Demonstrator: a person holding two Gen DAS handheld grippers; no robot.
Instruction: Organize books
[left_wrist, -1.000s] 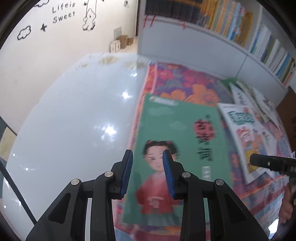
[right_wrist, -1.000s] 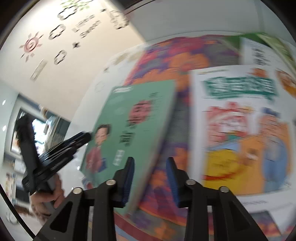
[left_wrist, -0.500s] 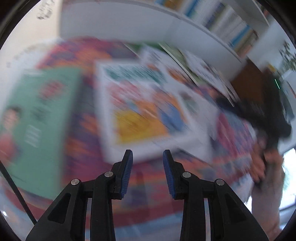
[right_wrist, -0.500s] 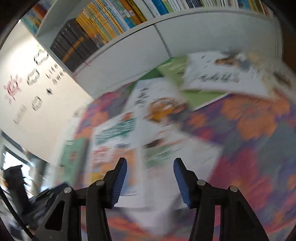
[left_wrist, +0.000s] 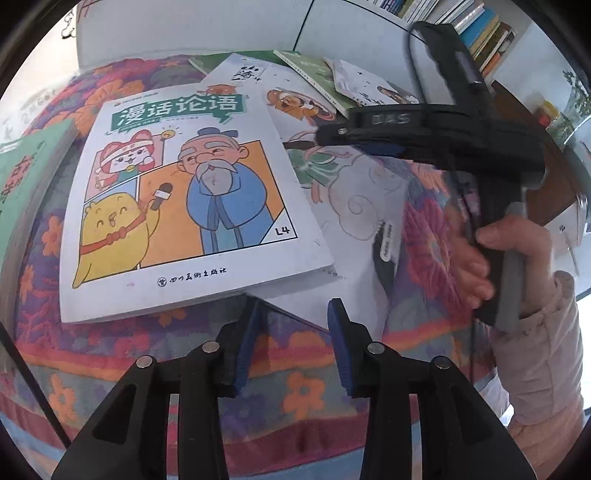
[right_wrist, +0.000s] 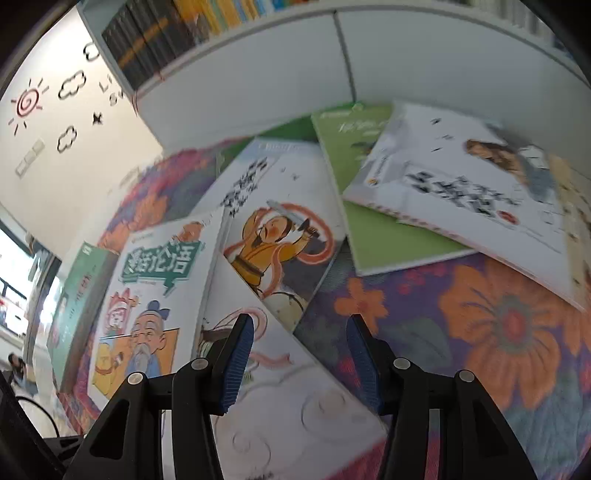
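Several picture books lie spread on a flowered cloth (right_wrist: 498, 332). A white comic book (left_wrist: 184, 192) lies just beyond my left gripper (left_wrist: 291, 306), whose jaws are opening slightly with nothing between them, over the cloth's near edge. Partly under the comic lies a white book with clouds (left_wrist: 354, 199). My right gripper (right_wrist: 299, 321) hangs open and empty over that cloud book (right_wrist: 295, 398). It shows in the left wrist view too, as the right gripper (left_wrist: 325, 136) held by a hand (left_wrist: 480, 254). A teal book (left_wrist: 26, 177) lies at the far left.
Farther back lie a warrior book (right_wrist: 280, 221), a light green book (right_wrist: 376, 236) and a white book (right_wrist: 461, 192) overlapping it. A white bookshelf (right_wrist: 258, 62) full of books stands behind the table. A pink sleeve (left_wrist: 543, 350) is at the right.
Both views have swept right, from the teal book to the comic and the books beyond. The right jaws have widened. The teal book now lies far left of both grippers.
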